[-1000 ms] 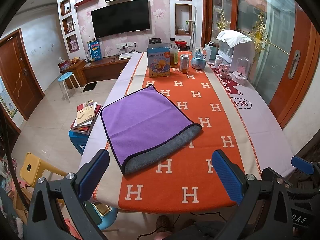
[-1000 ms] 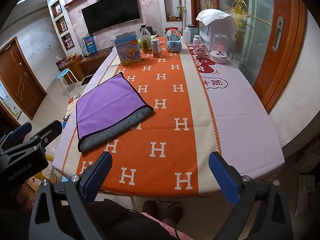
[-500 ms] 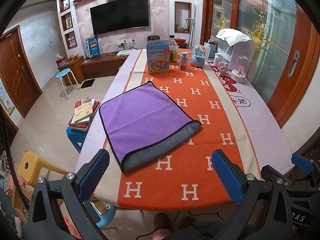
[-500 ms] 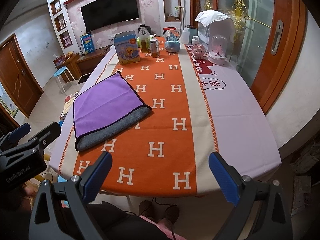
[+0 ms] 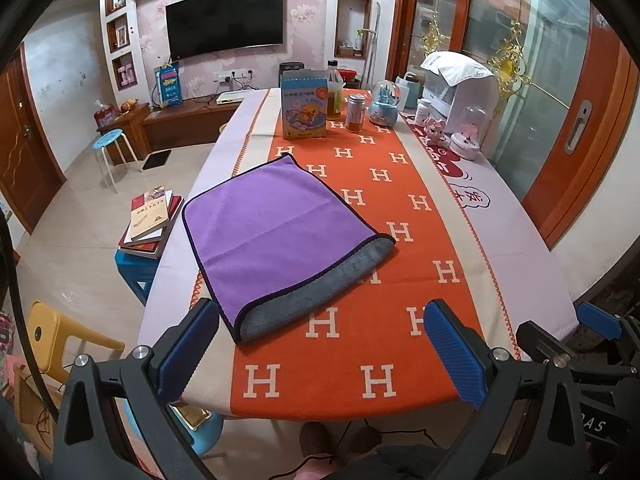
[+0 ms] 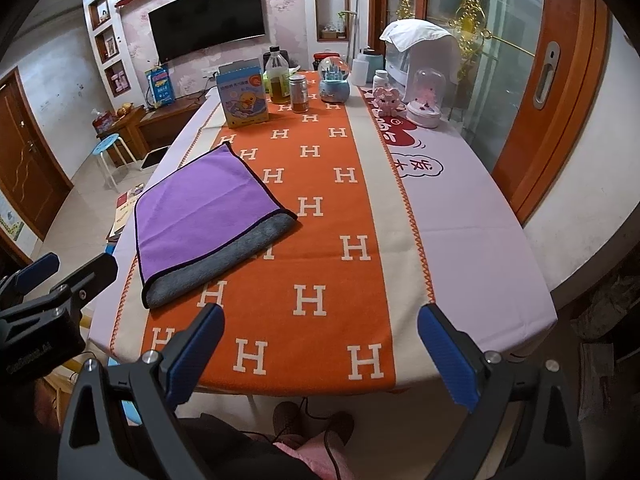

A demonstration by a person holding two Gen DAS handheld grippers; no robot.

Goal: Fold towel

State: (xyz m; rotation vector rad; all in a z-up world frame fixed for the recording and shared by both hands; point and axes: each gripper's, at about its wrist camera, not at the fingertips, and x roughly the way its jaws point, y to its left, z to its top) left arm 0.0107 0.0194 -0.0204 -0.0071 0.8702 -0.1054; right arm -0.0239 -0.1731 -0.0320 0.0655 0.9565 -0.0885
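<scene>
A purple towel [image 5: 272, 232] lies folded once on the table, its grey underside showing along the near edge; it also shows in the right wrist view [image 6: 200, 216], left of the orange runner's middle. My left gripper [image 5: 320, 344] is open and empty, held off the table's near edge, short of the towel. My right gripper [image 6: 320, 348] is open and empty, also back from the near edge, to the right of the towel. The left gripper's body shows at the left of the right wrist view [image 6: 44, 312].
An orange cloth with H marks [image 5: 384, 264] covers the table. A blue box [image 5: 304, 110], a bottle [image 5: 335, 94], a jar, a snow globe and a white appliance [image 5: 460, 88] stand at the far end. Books on a blue stool [image 5: 150, 220] sit left of the table.
Both grippers have drawn back and risen a little from the table; the towel looks slightly farther away. Both stay open. The towel has not moved.
</scene>
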